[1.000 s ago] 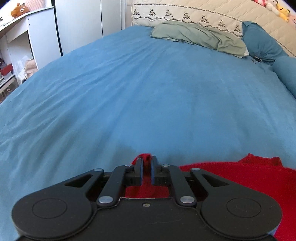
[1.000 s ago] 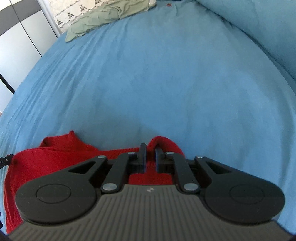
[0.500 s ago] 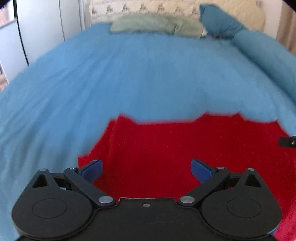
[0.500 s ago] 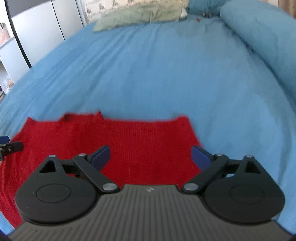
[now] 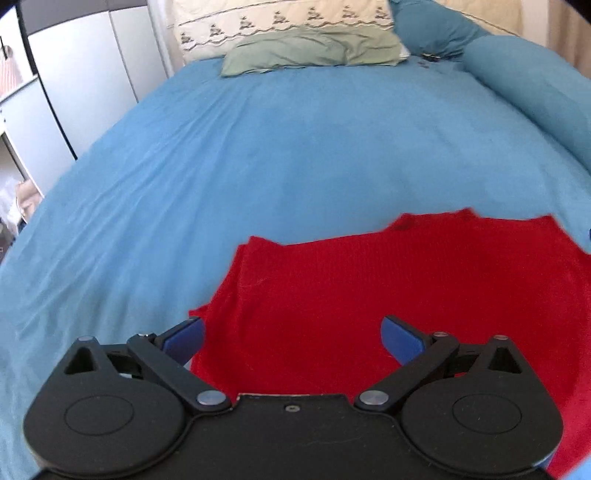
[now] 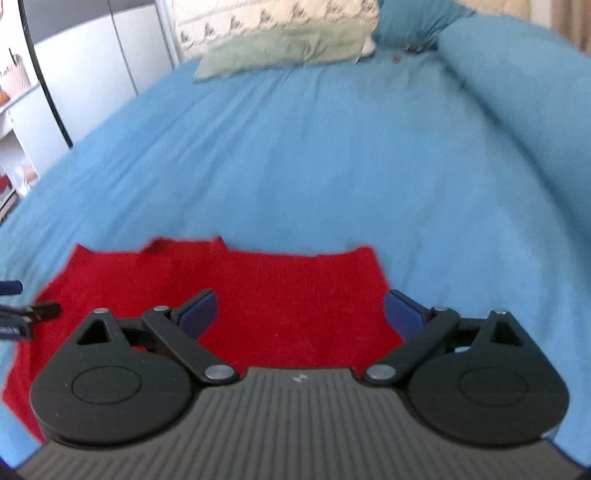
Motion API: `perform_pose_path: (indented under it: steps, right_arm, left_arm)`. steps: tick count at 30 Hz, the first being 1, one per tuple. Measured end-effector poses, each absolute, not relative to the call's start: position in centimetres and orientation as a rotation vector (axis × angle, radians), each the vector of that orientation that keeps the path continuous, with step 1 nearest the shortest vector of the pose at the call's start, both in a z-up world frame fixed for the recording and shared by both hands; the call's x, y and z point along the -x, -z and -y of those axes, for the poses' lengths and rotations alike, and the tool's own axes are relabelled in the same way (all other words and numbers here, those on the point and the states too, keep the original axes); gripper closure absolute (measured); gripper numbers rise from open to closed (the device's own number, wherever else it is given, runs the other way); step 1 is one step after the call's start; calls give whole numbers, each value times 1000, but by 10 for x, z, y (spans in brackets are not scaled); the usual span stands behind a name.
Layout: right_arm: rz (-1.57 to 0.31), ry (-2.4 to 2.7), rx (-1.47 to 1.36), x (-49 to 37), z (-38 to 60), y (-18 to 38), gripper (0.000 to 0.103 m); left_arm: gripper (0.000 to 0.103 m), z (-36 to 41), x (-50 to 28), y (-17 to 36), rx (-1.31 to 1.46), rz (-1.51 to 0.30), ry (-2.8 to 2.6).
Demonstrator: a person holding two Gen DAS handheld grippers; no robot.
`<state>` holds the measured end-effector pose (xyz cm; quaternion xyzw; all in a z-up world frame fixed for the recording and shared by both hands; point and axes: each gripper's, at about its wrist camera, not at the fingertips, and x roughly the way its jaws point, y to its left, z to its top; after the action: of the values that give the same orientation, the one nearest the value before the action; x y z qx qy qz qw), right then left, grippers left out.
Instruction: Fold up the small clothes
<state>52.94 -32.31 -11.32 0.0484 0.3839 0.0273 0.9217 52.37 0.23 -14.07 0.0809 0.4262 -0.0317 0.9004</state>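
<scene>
A small red knitted garment (image 5: 388, 291) lies flat on the blue bedspread (image 5: 258, 155), its far edge straight with a small notch at the collar. My left gripper (image 5: 291, 338) hovers above the garment's left part, open wide, nothing between its blue pads. In the right wrist view the same red garment (image 6: 258, 288) spreads under my right gripper (image 6: 300, 312), which is also open and empty, above the garment's right part. The left gripper's fingertips (image 6: 22, 314) poke in at the left edge of that view.
A green pillow (image 5: 314, 55) and a cream quilted headboard cover (image 5: 280, 18) sit at the far end of the bed. A long blue bolster (image 5: 535, 88) runs along the right side. White wardrobe doors (image 5: 92, 74) stand left of the bed.
Both grippers were shut on the garment's far edge; they have let go, opened wide and pulled back and up. The red garment now lies spread flat.
</scene>
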Motion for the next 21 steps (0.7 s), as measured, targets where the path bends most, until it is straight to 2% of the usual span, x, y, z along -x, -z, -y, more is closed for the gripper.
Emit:
perform_pose_path:
  steps: [4, 11, 17, 21]
  right_arm:
    - [-818, 60, -126, -469, 333, 93, 0]
    - [-965, 199, -309, -384, 350, 140, 0]
    - [-993, 262, -465, -367, 355, 189, 0]
    - [-913, 269, -562, -373, 361, 196, 0]
  left_arm:
    - [0, 25, -504, 129, -122, -952, 108]
    - [0, 71, -482, 155, -140, -1027, 163]
    - [0, 91, -482, 176, -162, -1049, 185]
    - [0, 91, -484, 178, -171, -1047, 195]
